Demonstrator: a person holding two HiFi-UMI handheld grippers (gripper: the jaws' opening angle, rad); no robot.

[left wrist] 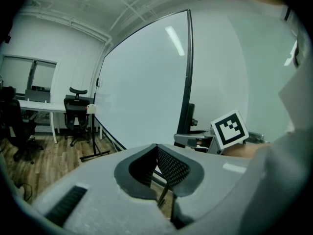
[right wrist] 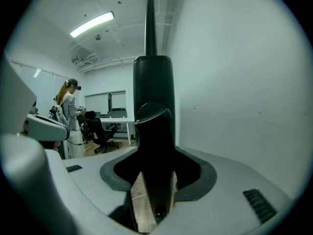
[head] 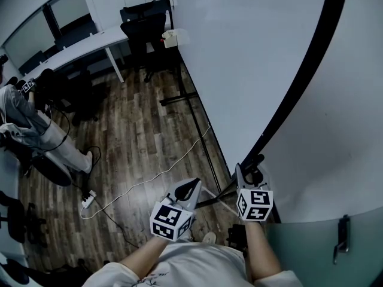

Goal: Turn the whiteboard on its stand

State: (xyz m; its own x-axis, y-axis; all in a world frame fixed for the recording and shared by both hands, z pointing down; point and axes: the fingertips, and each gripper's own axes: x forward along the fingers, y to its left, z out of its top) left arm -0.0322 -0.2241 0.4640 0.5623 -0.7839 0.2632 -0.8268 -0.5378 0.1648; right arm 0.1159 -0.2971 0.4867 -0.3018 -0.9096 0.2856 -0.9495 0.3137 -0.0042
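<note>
As the head view looks down, the whiteboard [head: 251, 58] fills the right side, its black frame edge [head: 299, 94] running diagonally to the right gripper [head: 248, 172]. The left gripper [head: 190, 187] hangs just beside it over the wooden floor [head: 137, 136], apart from the board. A white cable [head: 149, 181] crosses the floor; a desk [head: 78, 46], an office chair [head: 143, 31] and a person [head: 24, 124] lie well apart at left.

Left gripper view: the left gripper [left wrist: 157, 168] has its jaws together with nothing between them; the whiteboard [left wrist: 146, 92] stands ahead.

Right gripper view: the right gripper [right wrist: 154, 180] is closed on the black frame edge [right wrist: 154, 82], the whiteboard [right wrist: 234, 92] surface at right.
</note>
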